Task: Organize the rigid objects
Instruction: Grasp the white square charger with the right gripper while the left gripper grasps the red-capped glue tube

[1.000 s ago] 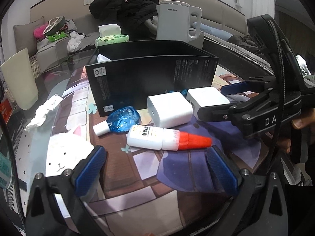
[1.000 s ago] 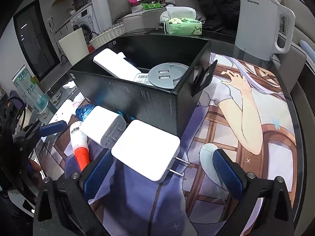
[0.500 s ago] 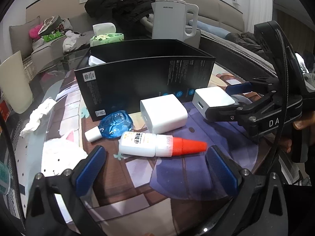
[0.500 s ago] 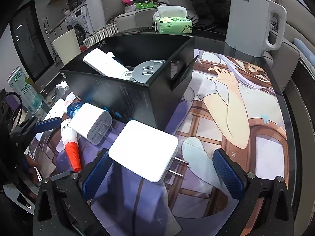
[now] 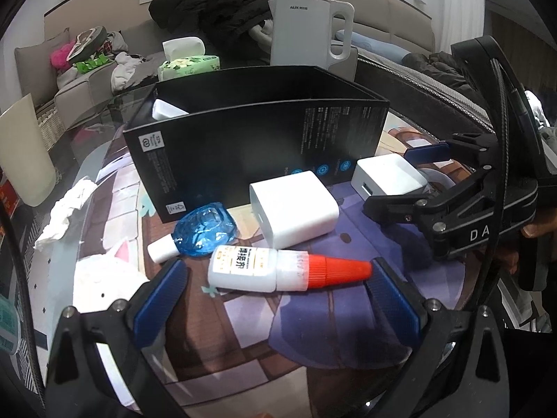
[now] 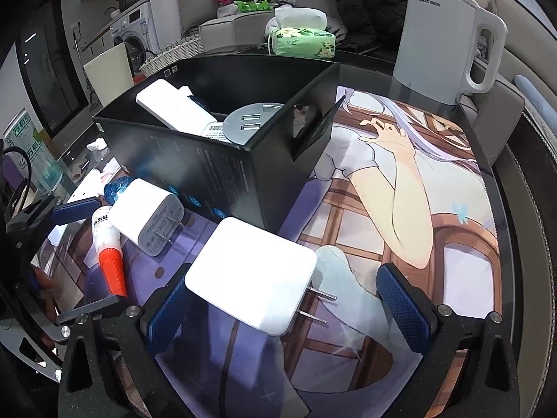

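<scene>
The left gripper (image 5: 275,289) is spread wide, and the glue bottle (image 5: 278,270) with Chinese characters and an orange cap lies between its fingers, near a blue eye-drop bottle (image 5: 202,226). The black box (image 6: 222,146) holds a white power bank (image 6: 174,108) and a round grey USB hub (image 6: 250,122). The kettle (image 6: 438,41) reads "AUX". The right gripper (image 6: 285,303) is also spread, around the flat white charger (image 6: 250,275); a smaller charger (image 6: 146,216) lies beside the box.
</scene>
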